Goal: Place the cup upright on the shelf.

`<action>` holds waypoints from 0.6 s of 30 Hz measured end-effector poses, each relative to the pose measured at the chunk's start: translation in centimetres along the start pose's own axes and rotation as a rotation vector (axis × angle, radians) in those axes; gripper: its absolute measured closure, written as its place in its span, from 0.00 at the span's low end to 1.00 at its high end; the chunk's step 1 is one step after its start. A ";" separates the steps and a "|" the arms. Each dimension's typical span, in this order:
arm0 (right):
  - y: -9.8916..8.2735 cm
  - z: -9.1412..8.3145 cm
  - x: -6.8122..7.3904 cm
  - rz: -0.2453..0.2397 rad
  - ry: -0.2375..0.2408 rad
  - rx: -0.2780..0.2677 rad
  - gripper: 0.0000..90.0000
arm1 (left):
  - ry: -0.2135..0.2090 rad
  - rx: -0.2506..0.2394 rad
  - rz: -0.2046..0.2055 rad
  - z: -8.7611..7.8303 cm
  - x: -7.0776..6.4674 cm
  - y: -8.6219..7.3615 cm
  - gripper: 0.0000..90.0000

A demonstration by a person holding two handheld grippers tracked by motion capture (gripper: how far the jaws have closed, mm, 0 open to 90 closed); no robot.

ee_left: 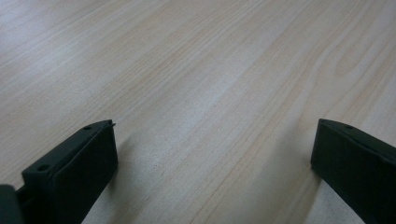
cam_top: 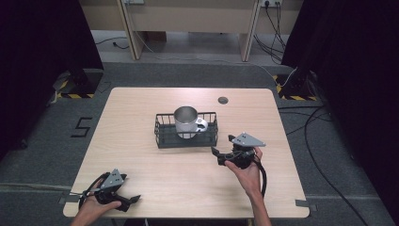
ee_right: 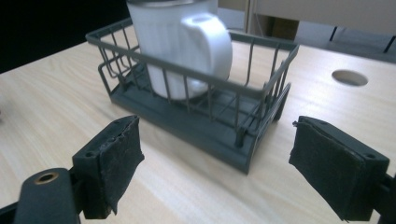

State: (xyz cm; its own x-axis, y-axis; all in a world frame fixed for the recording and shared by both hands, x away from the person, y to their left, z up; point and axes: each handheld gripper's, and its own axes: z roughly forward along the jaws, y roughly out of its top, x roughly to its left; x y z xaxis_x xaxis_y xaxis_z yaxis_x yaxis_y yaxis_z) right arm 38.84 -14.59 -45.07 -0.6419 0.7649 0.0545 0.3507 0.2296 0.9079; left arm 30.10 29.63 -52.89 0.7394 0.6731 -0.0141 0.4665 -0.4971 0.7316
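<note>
fingers: right gripper [ee_right: 215, 154] open | mug [ee_right: 180, 44]: no label | floor mark [cam_top: 81, 127]: "5"

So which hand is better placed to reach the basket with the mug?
Right. The right gripper is open beside the basket holding the mug, jaws facing it. The left gripper rests at the table's near edge.

One readable mark: a large black digit "5" [cam_top: 82, 127] on the grey carpeted floor [cam_top: 42, 141], left of the light wooden desk [cam_top: 141, 160], seen in the high view; no other text, label or brand legible anywhere
</note>
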 end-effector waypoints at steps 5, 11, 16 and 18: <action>-1.1 -0.1 0.3 -0.004 0.007 0.024 0.18 | -0.001 0.000 -0.001 0.0 0.0 0.0 0.00; -2.4 -0.6 0.9 -0.015 0.014 0.052 0.18 | 0.000 0.000 0.000 0.0 0.0 0.0 0.00; -3.3 -1.1 1.4 -0.010 0.028 0.061 0.18 | -0.001 0.002 0.001 0.0 0.0 0.0 0.00; -4.0 -1.2 1.8 -0.012 0.027 0.077 0.18 | -0.001 0.002 0.001 0.0 0.0 0.0 0.00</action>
State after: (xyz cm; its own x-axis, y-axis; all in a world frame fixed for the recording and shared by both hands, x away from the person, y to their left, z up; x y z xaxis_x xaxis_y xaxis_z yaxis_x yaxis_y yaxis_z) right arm 35.45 -14.85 -48.10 -0.6641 0.7456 0.0556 0.3934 0.2852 0.8740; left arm 30.10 29.63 -52.88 0.7404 0.6720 -0.0137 0.4664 -0.4990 0.7304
